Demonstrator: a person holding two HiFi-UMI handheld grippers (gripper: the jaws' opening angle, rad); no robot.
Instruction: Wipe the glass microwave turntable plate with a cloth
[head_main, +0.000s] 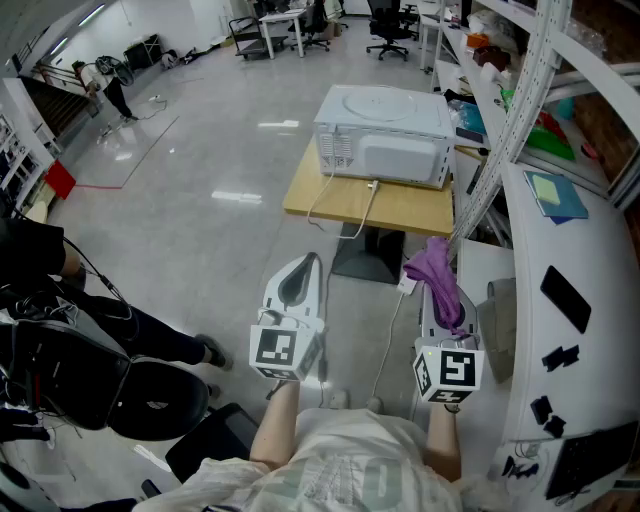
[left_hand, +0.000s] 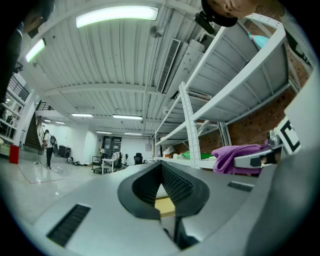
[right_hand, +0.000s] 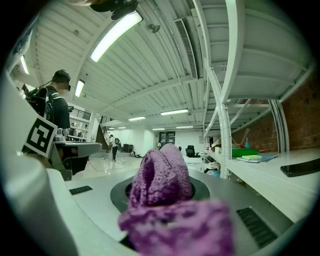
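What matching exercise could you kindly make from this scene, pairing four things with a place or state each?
Things:
1. purple cloth
2. microwave
3. left hand-held gripper
4. black phone

Places or states:
A. lying on the white surface at the right
B. jaws together, nothing between them
C. standing on the wooden table
D. clamped in the right hand-held gripper

Pairs: 1-D, 2-C, 3-B, 4-A.
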